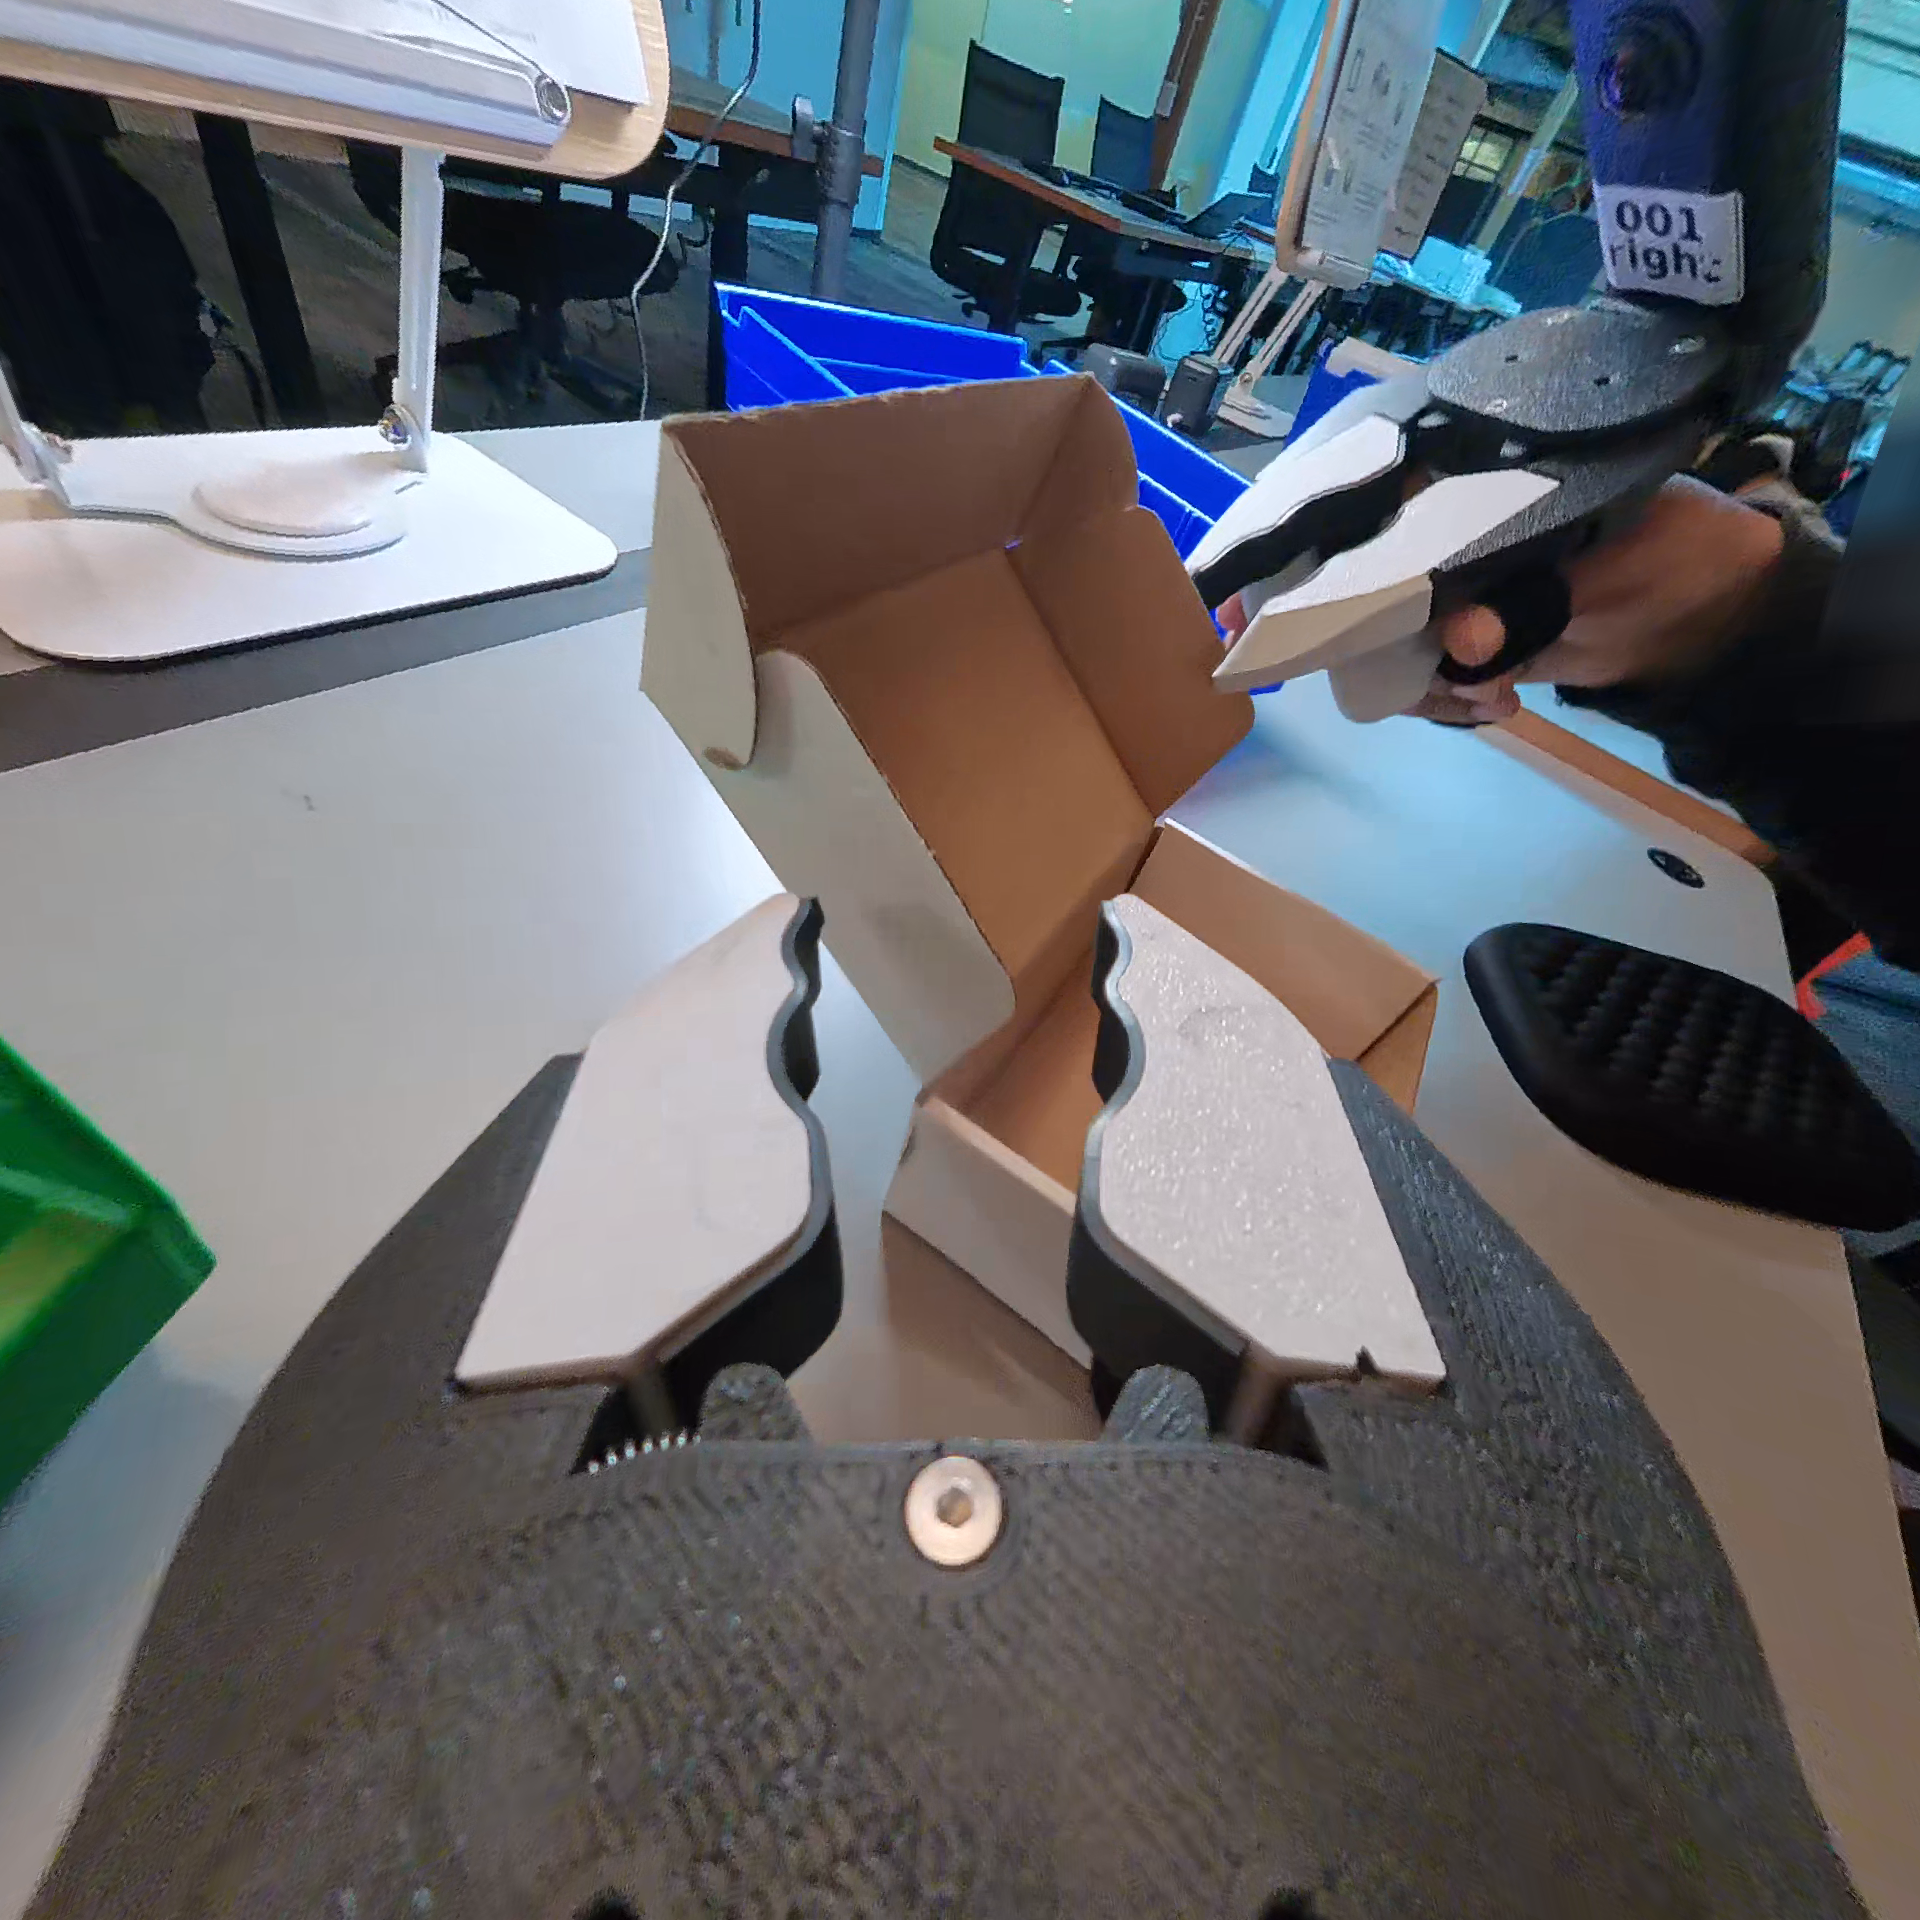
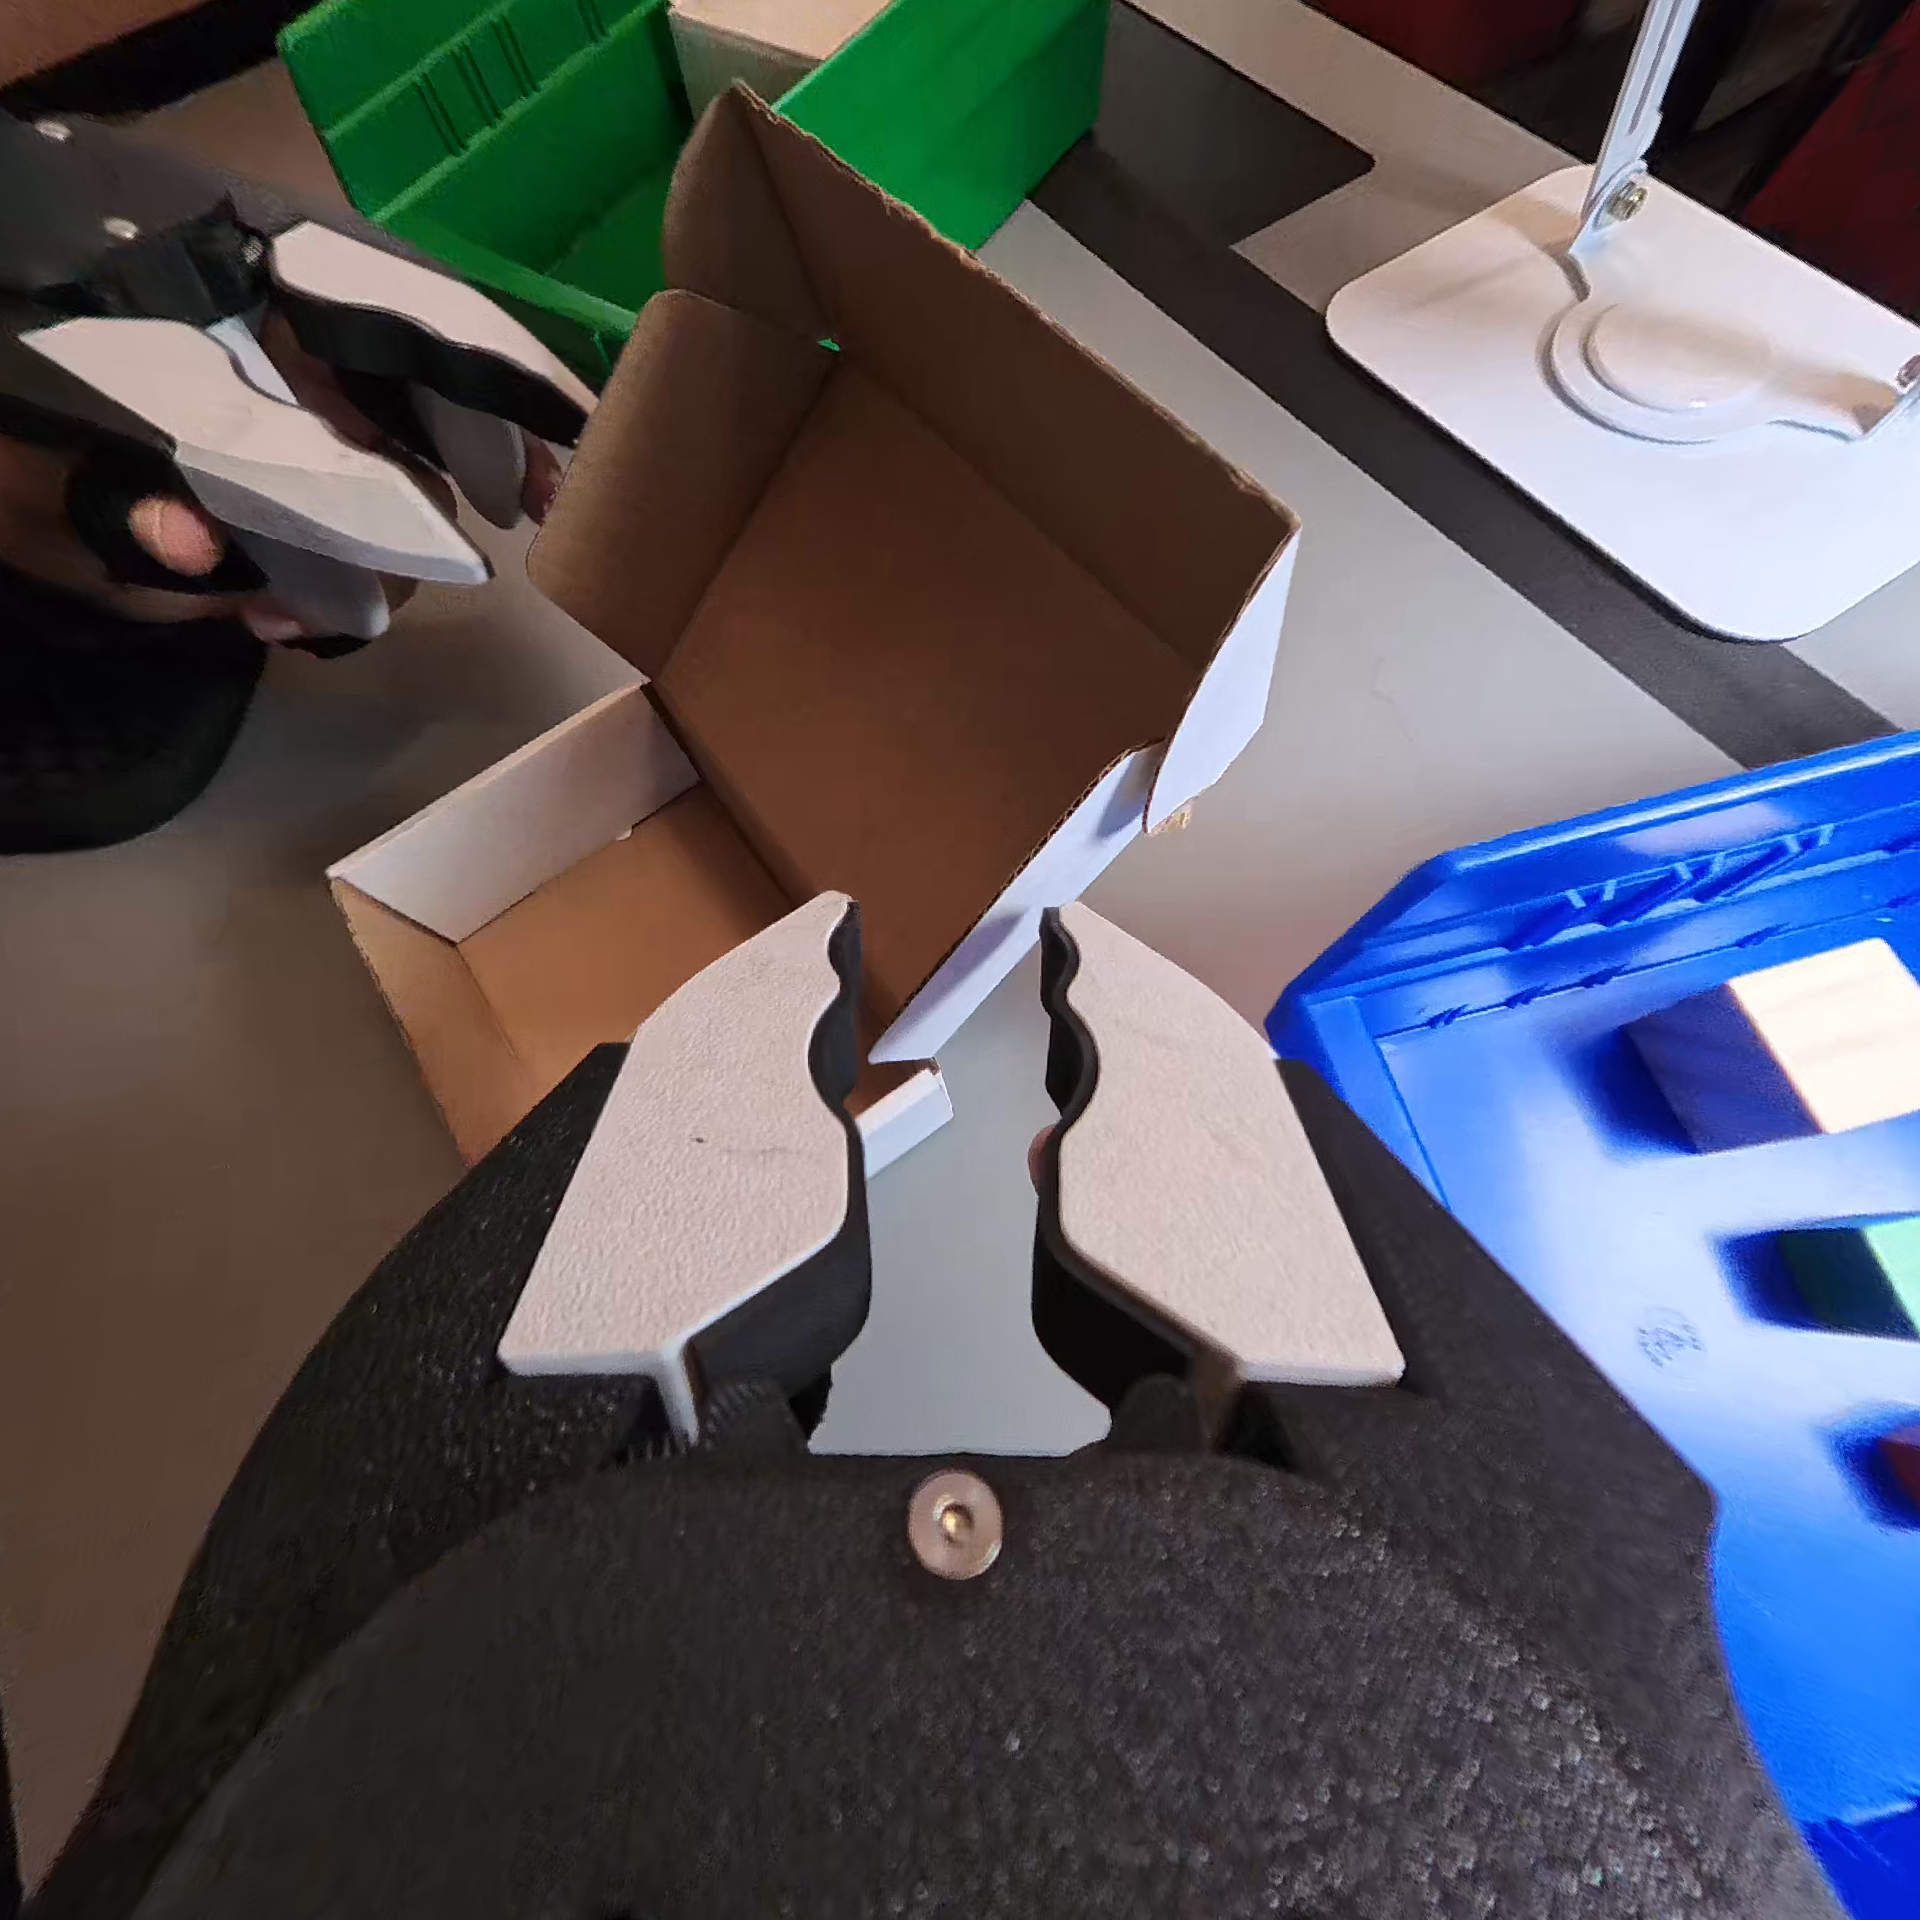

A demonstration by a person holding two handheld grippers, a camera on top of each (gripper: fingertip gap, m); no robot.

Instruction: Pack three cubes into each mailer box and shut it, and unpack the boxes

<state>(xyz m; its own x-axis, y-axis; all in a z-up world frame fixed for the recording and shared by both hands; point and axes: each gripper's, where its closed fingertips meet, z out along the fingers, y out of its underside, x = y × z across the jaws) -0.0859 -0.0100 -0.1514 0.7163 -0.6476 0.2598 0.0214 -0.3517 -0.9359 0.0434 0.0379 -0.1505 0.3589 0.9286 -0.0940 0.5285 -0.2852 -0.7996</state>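
Pale grey tabletop (image 1: 312, 935) fills my left wrist view, with office desks and chairs behind it. My left claw (image 1: 956, 997) points at a small mailer box (image 1: 997, 748), white outside and brown inside, resting on the table with its lid raised and tilted. The fingers stand apart with nothing clamped; the box's near corner shows in the gap between them. My right claw (image 1: 1226, 644) hovers beside the lid's far right edge, its fingers also apart. A white lamp base (image 1: 291, 540) sits at the left, a blue bin (image 1: 831, 353) behind the box, a green bin (image 1: 73, 1247) at the left edge.

From my right wrist view, the same table (image 2: 1403, 727) carries the box (image 2: 914, 623), its inside empty (as far as I can see). My right claw (image 2: 951, 987) is spread wide just beside the lid's side flap, holding nothing. My left claw (image 2: 499, 499) hovers across the box. The green bin (image 2: 520, 135) lies beyond, the lamp base (image 2: 1662, 436) upper right, and the blue bin (image 2: 1558, 1143) at right holds blurred cubes (image 2: 1808, 1029).
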